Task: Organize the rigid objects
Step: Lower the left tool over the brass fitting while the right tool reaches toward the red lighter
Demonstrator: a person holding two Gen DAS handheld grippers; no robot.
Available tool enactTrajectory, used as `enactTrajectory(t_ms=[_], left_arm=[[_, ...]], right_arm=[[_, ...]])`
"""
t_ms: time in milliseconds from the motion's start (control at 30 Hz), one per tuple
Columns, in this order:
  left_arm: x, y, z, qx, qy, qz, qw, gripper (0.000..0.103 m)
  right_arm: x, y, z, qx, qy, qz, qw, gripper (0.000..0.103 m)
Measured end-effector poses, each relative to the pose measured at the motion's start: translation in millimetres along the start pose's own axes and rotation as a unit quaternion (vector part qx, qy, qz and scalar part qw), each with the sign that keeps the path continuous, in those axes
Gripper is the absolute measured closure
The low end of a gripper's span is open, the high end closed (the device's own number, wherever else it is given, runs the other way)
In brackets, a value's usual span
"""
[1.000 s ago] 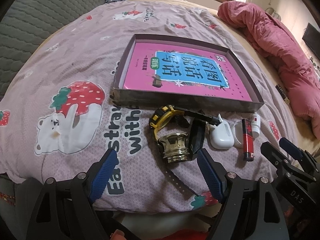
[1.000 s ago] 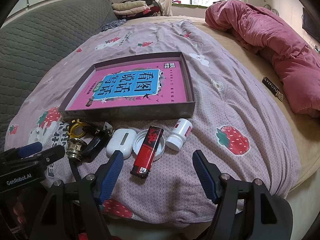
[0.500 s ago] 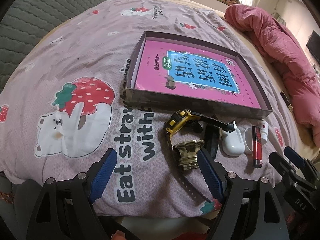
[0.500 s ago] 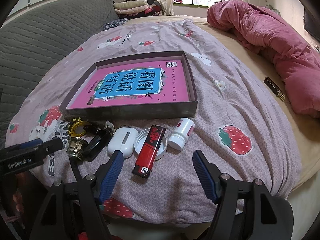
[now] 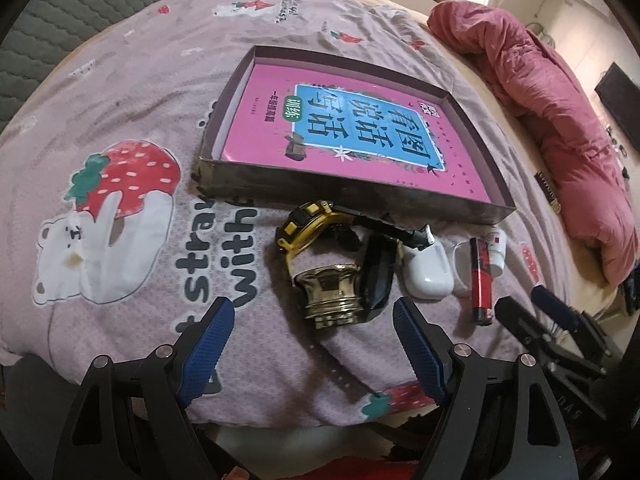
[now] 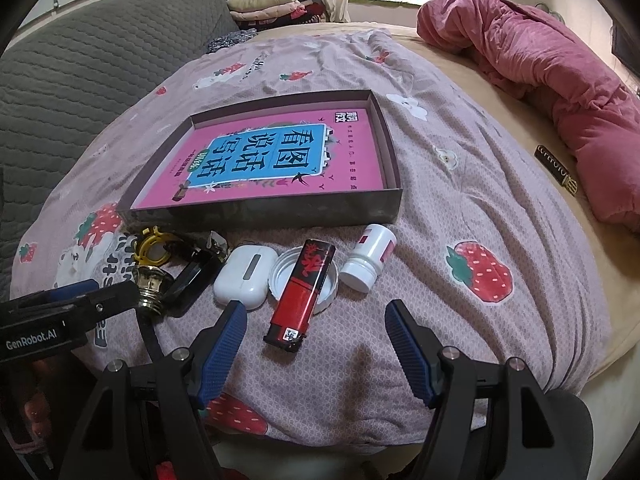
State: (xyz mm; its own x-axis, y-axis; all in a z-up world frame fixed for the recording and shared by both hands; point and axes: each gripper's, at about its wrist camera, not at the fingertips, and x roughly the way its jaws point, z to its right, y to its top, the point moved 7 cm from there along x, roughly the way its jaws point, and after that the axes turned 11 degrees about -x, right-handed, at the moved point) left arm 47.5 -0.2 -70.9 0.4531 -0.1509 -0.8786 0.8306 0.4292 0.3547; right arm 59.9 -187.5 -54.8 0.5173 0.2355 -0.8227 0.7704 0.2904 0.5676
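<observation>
My left gripper [image 5: 316,342] hovers over the bed's near edge, jaws wide but closing, nothing between them; brass fitting [image 5: 330,296] just ahead. My right gripper [image 6: 314,346] is spread, empty, behind the red lighter [image 6: 302,292].

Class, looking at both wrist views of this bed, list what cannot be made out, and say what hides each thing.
- Shallow grey box: floor hidden by the pink book, both views.
- Round white lid: inside partly covered by the red lighter, right view.
- Small white bottle: mostly behind the lighter, left view.
- Bottle label: too small to read.
</observation>
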Motion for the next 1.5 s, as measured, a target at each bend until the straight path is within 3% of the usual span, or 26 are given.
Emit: enactTrajectory(t_ms=[100, 433, 567, 733, 867, 1000, 1300, 1367, 1500], left_arm=[[3.5, 0.6, 5.0, -0.003, -0.012, -0.011, 0.9999, 0.039], [26.1, 0.7, 13.5, -0.005, -0.012, -0.048, 0.9988, 0.054], [28.9, 7.4, 12.4, -0.005, -0.01, -0.046, 0.9989, 0.069], [35.0, 6.6, 11.3, 0.002, -0.005, -0.06, 0.9982, 0.068], [38.4, 2.8, 20.3, 0.039, 0.023, -0.063, 0.997, 0.068], [46.8, 6.8, 28.4, 0.041, 0.039, -0.081, 0.9951, 0.067], [62.1, 14.7, 33.4, 0.038, 0.08, -0.104, 0.9906, 0.065], [78.1, 9.0, 34.0, 0.038, 0.09, -0.134, 0.9862, 0.065], [84.3, 9.0, 40.5, 0.045, 0.09, -0.118, 0.9879, 0.065]], right_arm=[[0.9, -0.3, 0.8, 0.002, 0.002, -0.001, 1.0, 0.032], [2.7, -0.7, 3.8, 0.008, 0.004, -0.003, 1.0, 0.032], [5.0, -1.2, 5.6, 0.013, 0.005, -0.005, 1.0, 0.032], [7.9, -1.8, 6.6, 0.014, 0.007, -0.008, 1.0, 0.032], [11.7, -2.4, 5.0, 0.013, 0.01, -0.014, 1.0, 0.032], [15.8, -2.8, 2.9, 0.016, 0.016, -0.022, 1.0, 0.032], [35.5, -6.9, 15.7, 0.077, 0.038, -0.058, 0.995, 0.032], [36.9, -3.7, 16.2, 0.079, 0.038, -0.053, 0.995, 0.036], [42.5, 2.2, 11.8, 0.061, 0.024, -0.06, 0.996, 0.042]])
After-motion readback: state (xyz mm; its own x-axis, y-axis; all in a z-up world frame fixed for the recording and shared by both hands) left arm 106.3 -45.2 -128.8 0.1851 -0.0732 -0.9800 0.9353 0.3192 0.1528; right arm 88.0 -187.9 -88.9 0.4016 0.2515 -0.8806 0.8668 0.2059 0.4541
